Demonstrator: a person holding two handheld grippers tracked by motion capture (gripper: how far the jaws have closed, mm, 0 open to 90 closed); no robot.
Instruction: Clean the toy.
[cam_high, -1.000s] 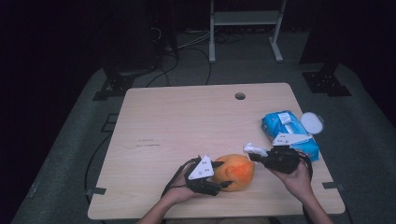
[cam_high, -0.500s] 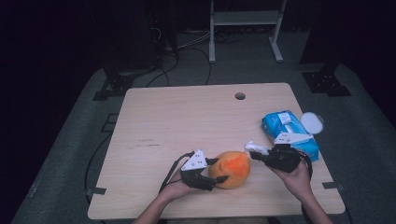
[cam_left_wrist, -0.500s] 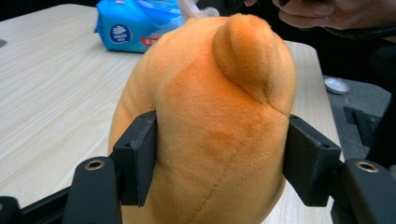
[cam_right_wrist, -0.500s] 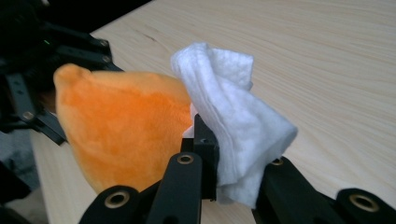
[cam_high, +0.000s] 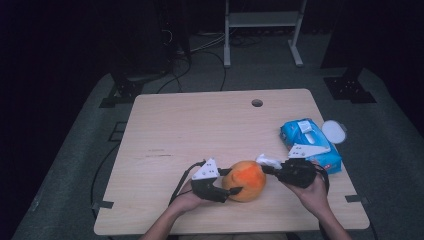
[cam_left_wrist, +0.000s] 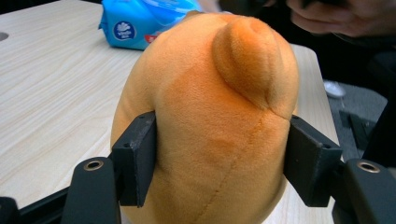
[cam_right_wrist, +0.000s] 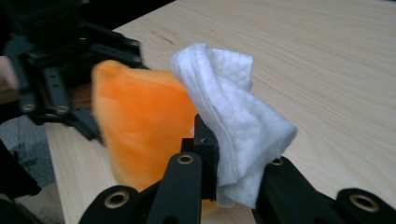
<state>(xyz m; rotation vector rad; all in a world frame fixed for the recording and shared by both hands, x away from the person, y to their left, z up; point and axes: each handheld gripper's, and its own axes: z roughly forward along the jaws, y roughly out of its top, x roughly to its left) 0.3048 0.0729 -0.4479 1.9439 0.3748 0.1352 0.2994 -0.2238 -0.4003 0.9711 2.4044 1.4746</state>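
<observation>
An orange plush toy (cam_high: 246, 180) rests on the wooden table (cam_high: 200, 125) near its front edge. My left gripper (cam_high: 234, 182) comes at it from the left and is shut on it. In the left gripper view both pads (cam_left_wrist: 140, 158) press into the sides of the toy (cam_left_wrist: 215, 112). My right gripper (cam_high: 267, 167) is shut on a crumpled white wipe (cam_high: 267, 160) and holds it against the toy's right side. In the right gripper view the wipe (cam_right_wrist: 233, 116) bulges out of the jaws beside the toy (cam_right_wrist: 140, 126).
A blue pack of wet wipes (cam_high: 310, 142) lies at the table's right edge, just behind my right hand. A round white lid (cam_high: 334, 131) sits beside it. A cable hole (cam_high: 257, 103) is near the back edge.
My left gripper has shifted slightly to the left and tilted with the toy in it. The right gripper and its wipe have stayed in place.
</observation>
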